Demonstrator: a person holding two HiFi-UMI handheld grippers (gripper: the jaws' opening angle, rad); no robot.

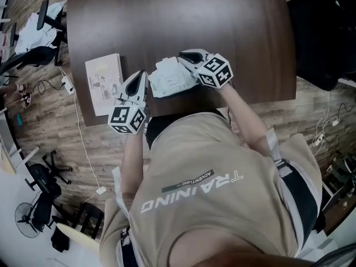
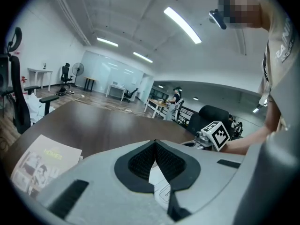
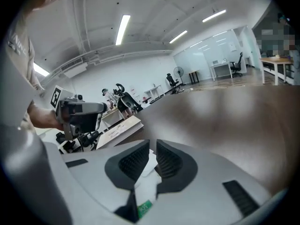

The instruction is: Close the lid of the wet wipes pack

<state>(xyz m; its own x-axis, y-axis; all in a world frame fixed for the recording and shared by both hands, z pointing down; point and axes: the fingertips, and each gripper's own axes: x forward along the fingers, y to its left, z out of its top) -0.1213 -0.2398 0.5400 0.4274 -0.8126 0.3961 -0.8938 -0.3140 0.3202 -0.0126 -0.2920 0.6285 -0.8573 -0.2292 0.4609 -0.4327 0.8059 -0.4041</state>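
Observation:
The white wet wipes pack [image 1: 168, 79] lies near the front edge of the dark table [image 1: 178, 21], between my two grippers. My left gripper [image 1: 143, 75] is at the pack's left end. In the left gripper view its jaws [image 2: 154, 143] meet at the tips, shut, and the pack [image 2: 161, 185] shows just below them with a small printed tab. My right gripper [image 1: 183, 57] is at the pack's far right corner. Its jaws [image 3: 153, 150] stand a narrow slit apart with white pack material [image 3: 144, 172] running up between them. Whether the lid lies flat cannot be made out.
A thin booklet [image 1: 104, 83] lies on the table left of the pack, close to my left gripper, and shows as a booklet [image 2: 40, 161] in the left gripper view. Office chairs [image 1: 39, 191] and cables [image 1: 67, 85] crowd the wooden floor around the table. Bare tabletop stretches beyond the pack.

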